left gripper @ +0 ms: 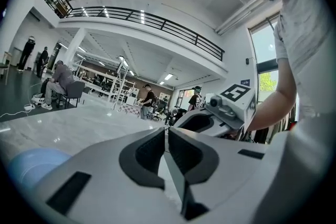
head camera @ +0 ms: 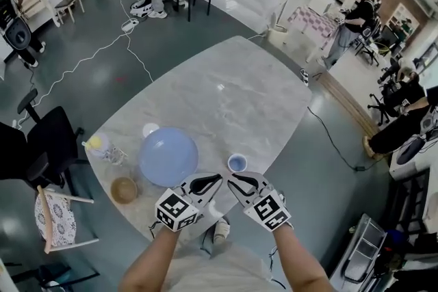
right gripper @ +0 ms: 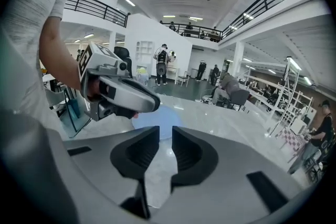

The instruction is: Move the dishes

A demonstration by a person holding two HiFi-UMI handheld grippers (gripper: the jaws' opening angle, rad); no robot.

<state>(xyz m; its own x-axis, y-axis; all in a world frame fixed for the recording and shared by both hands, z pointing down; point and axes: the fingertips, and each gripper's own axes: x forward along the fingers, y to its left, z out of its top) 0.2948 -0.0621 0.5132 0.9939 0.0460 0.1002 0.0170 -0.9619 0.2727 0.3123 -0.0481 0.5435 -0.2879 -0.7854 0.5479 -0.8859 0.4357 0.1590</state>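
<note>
A large pale-blue bowl (head camera: 168, 156) lies upside down on the marble table (head camera: 233, 92), near its front. A small white cup with a blue inside (head camera: 237, 163) stands just to its right. A small white dish (head camera: 150, 129) and a brown bowl (head camera: 124, 189) sit by its left side. My left gripper (head camera: 217, 179) and right gripper (head camera: 233, 179) hover tip to tip at the front edge, just below the cup. Both are shut and hold nothing. The left gripper view shows its jaws (left gripper: 166, 131) together and the blue bowl (left gripper: 31, 162) at lower left. The right gripper view shows its jaws (right gripper: 165, 131) with the bowl (right gripper: 157, 118) beyond.
A glass and a yellow-topped item (head camera: 99, 144) stand at the table's left edge. A black office chair (head camera: 48, 140) and a wooden chair (head camera: 58, 215) are to the left. Cables (head camera: 130, 44) cross the floor. People sit and stand far beyond the table.
</note>
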